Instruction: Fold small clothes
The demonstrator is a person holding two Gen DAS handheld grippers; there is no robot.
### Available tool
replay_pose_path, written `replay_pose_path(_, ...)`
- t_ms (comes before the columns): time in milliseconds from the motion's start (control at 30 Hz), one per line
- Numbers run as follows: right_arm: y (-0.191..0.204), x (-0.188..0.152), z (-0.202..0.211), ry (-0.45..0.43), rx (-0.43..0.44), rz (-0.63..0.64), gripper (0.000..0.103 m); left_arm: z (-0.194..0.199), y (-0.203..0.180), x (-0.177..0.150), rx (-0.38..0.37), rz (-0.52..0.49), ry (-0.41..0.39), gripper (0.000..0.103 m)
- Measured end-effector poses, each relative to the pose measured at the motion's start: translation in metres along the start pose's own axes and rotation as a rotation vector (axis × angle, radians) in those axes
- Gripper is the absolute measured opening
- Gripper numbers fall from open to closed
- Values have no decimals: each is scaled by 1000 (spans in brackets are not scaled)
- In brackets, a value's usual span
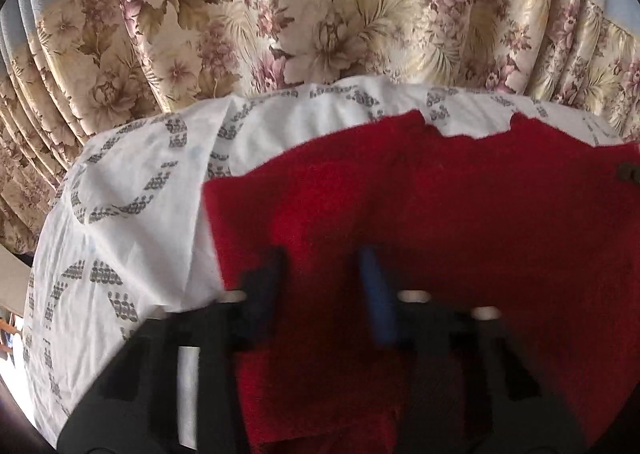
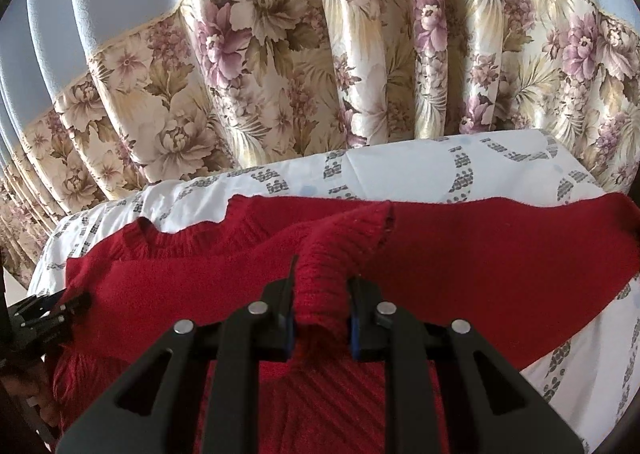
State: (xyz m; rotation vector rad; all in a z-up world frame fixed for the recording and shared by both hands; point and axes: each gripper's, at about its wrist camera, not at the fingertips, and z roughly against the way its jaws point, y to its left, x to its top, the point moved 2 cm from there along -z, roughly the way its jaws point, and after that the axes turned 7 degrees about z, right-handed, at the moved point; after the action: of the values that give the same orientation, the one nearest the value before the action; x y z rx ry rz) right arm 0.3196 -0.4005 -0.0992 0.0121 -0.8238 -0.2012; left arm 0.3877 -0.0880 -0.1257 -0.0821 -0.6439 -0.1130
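Note:
A red knitted sweater [image 1: 460,214] lies spread on a white sheet with grey prints [image 1: 132,222]. In the left wrist view, which is blurred, my left gripper [image 1: 323,254] sits over the sweater's left edge, its fingers close together with red cloth filling the narrow gap. The right wrist view shows that left gripper [image 2: 52,310] at the far left, at the side of the sweater [image 2: 480,254]. My right gripper [image 2: 325,270] is shut on a ribbed red cuff [image 2: 344,238], which rises bunched from between its pads above the sweater's body.
A flowered curtain [image 2: 280,74] with a pale blue top hangs close behind the sheet-covered surface [image 2: 400,170]. The sheet's far edge runs along the curtain [image 1: 320,14]. Bare sheet shows left of the sweater and at the lower right.

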Motion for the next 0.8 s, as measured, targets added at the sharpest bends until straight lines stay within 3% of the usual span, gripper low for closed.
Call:
replay_pose_path(33, 0, 0, 0, -1, 14, -4, 19, 3, 6, 4, -11, 23, -5, 10)
replay_pose_path(67, 0, 1, 1, -2, 19, -3, 19, 6, 10, 7, -23, 42, -8, 8)
replay_pose_path(200, 9, 4, -3, 12, 96, 7, 24, 17, 28, 19, 36, 54, -69, 7)
replay_pose_path(333, 24, -1, -17, 54, 78, 48, 27, 7, 42, 22, 51, 58, -30, 8)
replay_pose_path(400, 25, -8, -27, 96, 62, 44, 27, 0, 43, 17, 79, 36, -17, 16)
replay_pose_path(467, 24, -14, -29, 105, 45, 42, 30, -4, 46, 13, 128, 22, -15, 51)
replay_pose_path(533, 20, -18, -28, 108, 31, 40, 34, -5, 53, 9, 174, 21, -32, 68)
replay_pose_path(700, 10, -17, -22, 93, 43, 19, 34, 12, 66, 7, 116, 46, -46, 86)
replay_pose_path(767, 8, -16, -19, 96, 49, 8, 42, 30, 63, 3, 73, 26, -73, 95)
replay_pose_path(800, 5, -15, -16, 94, 55, -6, 51, 38, 61, -1, 68, 16, -89, 96)
